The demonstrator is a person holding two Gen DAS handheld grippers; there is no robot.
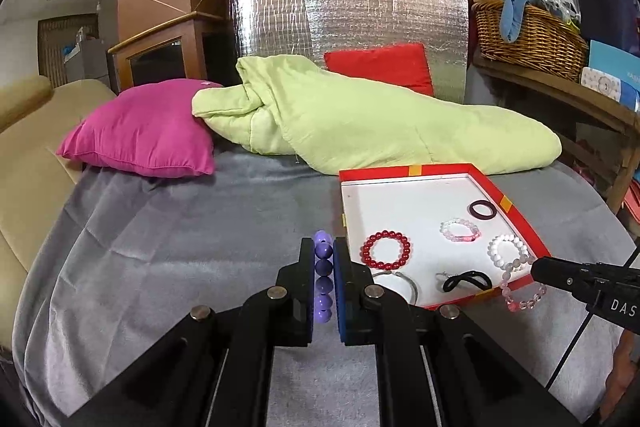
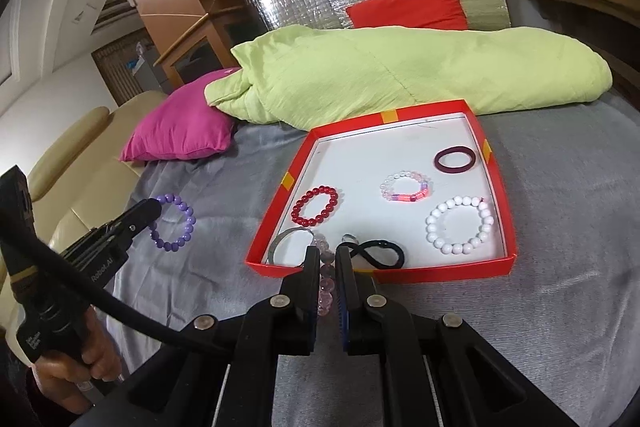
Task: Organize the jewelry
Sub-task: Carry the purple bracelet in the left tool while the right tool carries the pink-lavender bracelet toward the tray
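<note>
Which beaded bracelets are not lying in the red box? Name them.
The purple bracelet, held by the left gripper over the grey blanket, and the pale pink bracelet, held by the right gripper at the box's near edge.

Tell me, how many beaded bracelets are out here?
5. In the red tray: red bracelet, pink-and-clear bracelet, white bracelet. Left gripper holds a purple bracelet; right gripper holds a pale pink bracelet.
</note>
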